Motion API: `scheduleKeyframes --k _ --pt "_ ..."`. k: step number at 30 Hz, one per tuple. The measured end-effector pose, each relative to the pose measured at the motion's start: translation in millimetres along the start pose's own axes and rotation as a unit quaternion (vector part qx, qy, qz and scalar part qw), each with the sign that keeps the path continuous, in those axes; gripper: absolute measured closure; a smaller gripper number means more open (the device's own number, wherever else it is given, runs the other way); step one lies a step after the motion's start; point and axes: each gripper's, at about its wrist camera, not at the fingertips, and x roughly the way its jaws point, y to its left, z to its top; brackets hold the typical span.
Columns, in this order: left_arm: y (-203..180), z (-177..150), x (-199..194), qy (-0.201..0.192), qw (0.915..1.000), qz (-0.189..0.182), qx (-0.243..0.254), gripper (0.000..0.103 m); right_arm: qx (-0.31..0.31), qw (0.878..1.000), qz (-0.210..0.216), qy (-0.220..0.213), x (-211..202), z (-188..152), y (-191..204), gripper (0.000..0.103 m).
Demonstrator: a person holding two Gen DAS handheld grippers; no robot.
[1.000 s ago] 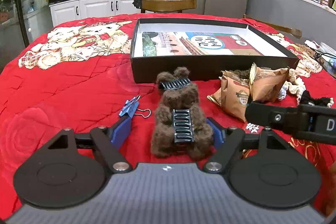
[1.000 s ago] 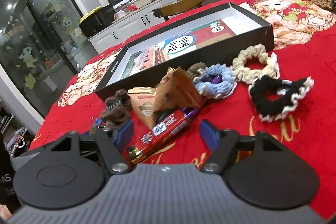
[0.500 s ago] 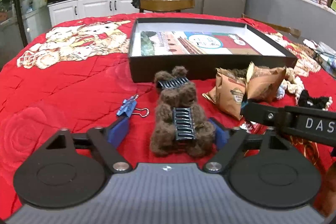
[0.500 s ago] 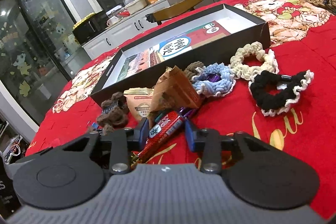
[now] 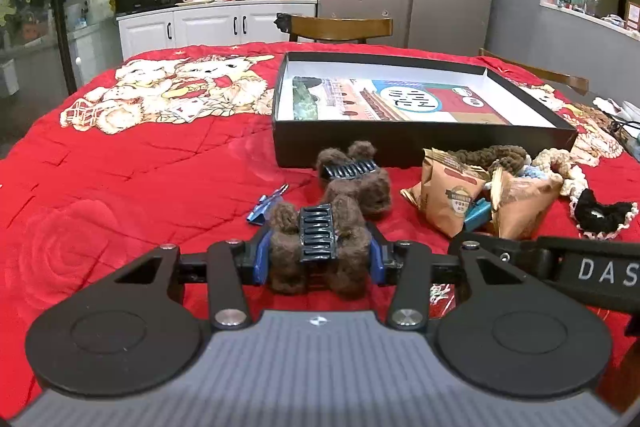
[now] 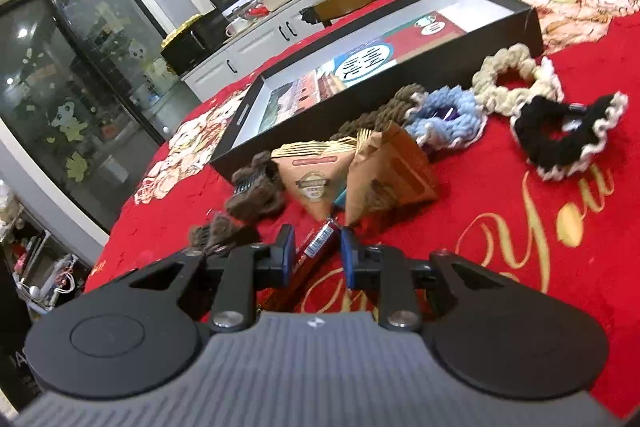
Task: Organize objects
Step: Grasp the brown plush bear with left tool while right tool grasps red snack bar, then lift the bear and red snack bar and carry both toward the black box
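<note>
Left wrist view: left gripper (image 5: 316, 261) clamped a clip (image 5: 318, 245), right gripper (image 6: 314, 257) pinched a bar (image 6: 316, 247), box (image 5: 420, 143) nearly empty.

Red cloth (image 5: 160, 167), brown fuzzy clip (image 5: 318, 247), blk box (image 5: 400, 147).

Snack packets (image 5: 476, 197) lie before the box (image 5: 420, 147), hair clips (image 5: 352, 183) to their left.

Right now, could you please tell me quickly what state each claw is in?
Left claw: closed on the nearer brown furry hair clip.
Right claw: closed on the red snack bar.
</note>
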Motion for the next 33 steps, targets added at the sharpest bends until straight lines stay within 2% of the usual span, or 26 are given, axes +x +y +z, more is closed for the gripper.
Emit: scheduleKeyframes --k 8,19,33 --pt "1.4 -1.1 -2.4 -0.004 1.0 -0.001 -0.006 0.052 -0.003 1.0 0.006 -0.024 -11.2 1.2 5.5 0.083" --pt "3.8 -1.2 -10.8 -0.027 0.9994 0.015 -0.017 0.053 -0.01 0.999 0.018 -0.048 -29.8 6.8 10.6 0.091" --pt "2.3 5.3 -23.7 -0.035 0.9991 0.019 -0.013 0.053 -0.02 0.997 0.034 -0.071 -41.9 21.5 15.1 0.091"
